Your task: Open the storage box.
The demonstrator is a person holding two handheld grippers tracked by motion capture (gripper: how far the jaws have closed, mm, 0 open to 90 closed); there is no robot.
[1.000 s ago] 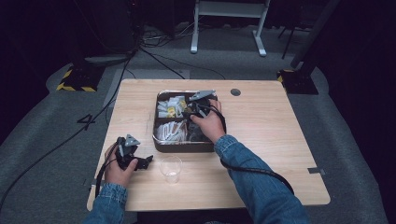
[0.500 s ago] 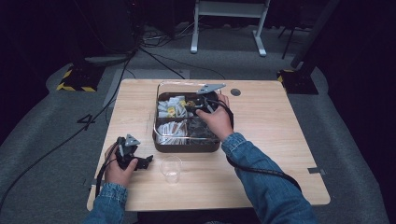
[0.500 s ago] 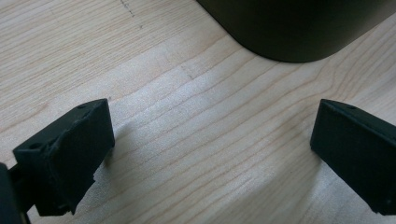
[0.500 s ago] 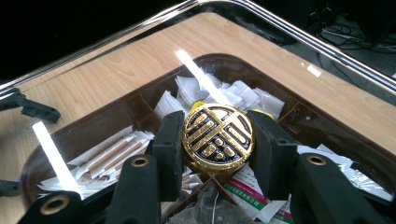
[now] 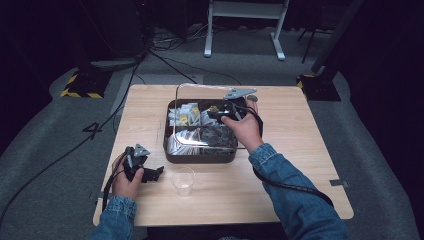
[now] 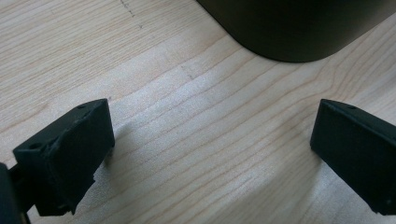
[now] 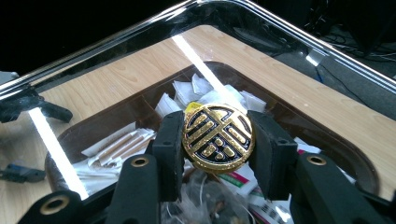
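High view overhead; tool views close, sharing table [image 5: 300,130].

Person wore blue denim sleeves [image 5: 295,192], cuffs buttoned at both wrists. Left claw [image 5: 141,167] was black, with a grey three-cornered plate on top and a black cable trailing back past the forearm. Right claw [image 5: 225,110] was black too, with the same grey plate and a thick black cable looping along the sleeve. Up close, the left jaws were blocky matte black with small holes in the faces. Right jaws were black links with brass-coloured rivets at the pivots.
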